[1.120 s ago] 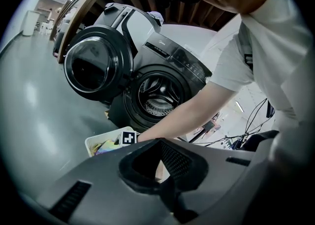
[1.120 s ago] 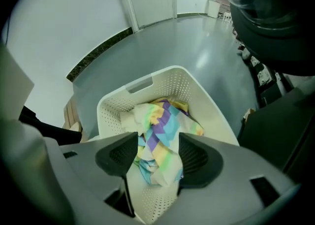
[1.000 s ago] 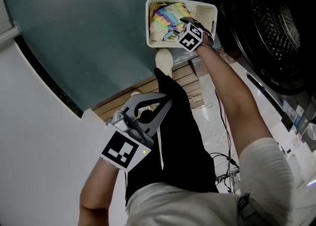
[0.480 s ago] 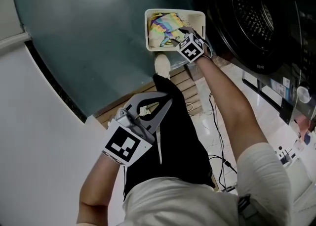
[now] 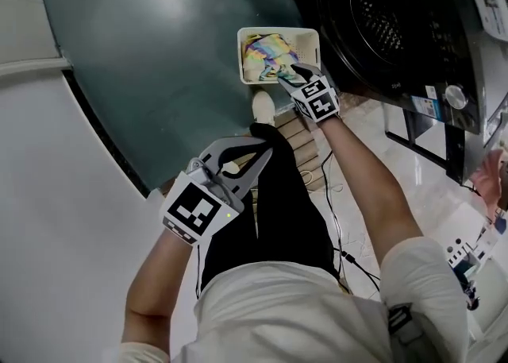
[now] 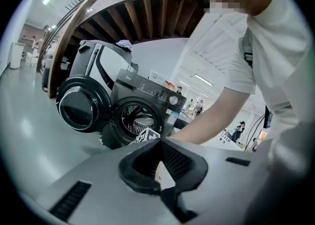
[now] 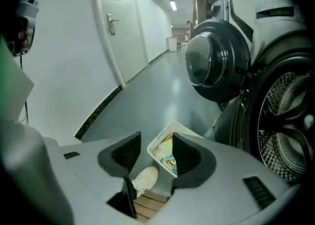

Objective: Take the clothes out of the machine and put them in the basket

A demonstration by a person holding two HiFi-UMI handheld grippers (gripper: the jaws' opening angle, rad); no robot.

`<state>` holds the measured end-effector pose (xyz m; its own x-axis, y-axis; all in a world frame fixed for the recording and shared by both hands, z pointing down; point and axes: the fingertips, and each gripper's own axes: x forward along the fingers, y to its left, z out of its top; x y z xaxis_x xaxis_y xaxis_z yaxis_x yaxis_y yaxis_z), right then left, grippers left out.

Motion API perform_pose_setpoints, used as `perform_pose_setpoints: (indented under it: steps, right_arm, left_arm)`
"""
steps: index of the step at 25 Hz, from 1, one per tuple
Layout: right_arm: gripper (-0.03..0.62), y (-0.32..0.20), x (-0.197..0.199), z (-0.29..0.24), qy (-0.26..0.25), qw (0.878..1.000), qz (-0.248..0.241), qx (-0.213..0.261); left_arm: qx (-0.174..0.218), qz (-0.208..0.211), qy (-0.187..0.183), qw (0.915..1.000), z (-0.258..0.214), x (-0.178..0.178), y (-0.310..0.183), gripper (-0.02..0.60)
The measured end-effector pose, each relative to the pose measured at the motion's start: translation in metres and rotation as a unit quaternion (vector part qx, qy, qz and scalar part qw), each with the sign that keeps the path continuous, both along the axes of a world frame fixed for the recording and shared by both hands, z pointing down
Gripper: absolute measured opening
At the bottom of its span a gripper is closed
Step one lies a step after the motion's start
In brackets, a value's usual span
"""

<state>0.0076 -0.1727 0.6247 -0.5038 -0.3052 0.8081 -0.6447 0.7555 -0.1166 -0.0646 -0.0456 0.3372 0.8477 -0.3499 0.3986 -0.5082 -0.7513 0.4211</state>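
head view: white laundry basket (image 5: pixel 278 31) on the grey floor, just in front of the front-loading washing machine (image 5: pixel 381 28). multicoloured clothes (image 5: pixel 266 52) lie inside it. right gripper (image 5: pixel 287 75) hangs above the basket's near corner. left gripper (image 5: pixel 264 152) is held nearer the body, over the black trousers, well apart from the basket.

left gripper view: tongs closed tip to tip, nothing between them. machine door (image 6: pixel 78 110) stands swung open, and the drum (image 6: pixel 138 120) mouth is unobstructed.

right gripper view: jaws stand a moderate gap apart and are closing, nothing between them. only the basket rim (image 7: pixel 187 129) and the clothes show through the gap, further off. the drum's perforated wall (image 7: pixel 285 120) looks bare in the part visible; the rest i cannot tell.

judgement: this load is delivered and both tools are empty, so the step in hand is going back to the drum. to do it well:
- spread the right tongs wide before entering.
- steer past the door and the opening's edge.
- check the drum floor for leftover items, then pinch a bunched fold, not a loose edge.
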Motion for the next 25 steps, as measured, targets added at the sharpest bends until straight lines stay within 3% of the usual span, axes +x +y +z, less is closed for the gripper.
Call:
perform_pose_setpoints:
  steps: [6,16,25]
  right_arm:
    - [0.162,0.039,0.001,-0.089,-0.062,0.997,0.039,0.023]
    - [0.069,0.114,-0.003,-0.243,-0.153,0.984,0.071,0.054]
    - [0.014,0.175,-0.016,-0.353,-0.201,0.974,0.048,0.094]
  left_arm:
    - [-0.003,-0.001,0.038,0.9993,-0.052,-0.009,0.030,-0.005]
    - [0.022,-0.014,0.015,0.9995,-0.113,-0.037,0.081,-0.005]
    - [0.047,-0.021,-0.007,0.9987,-0.156,-0.052,0.119,-0.004]
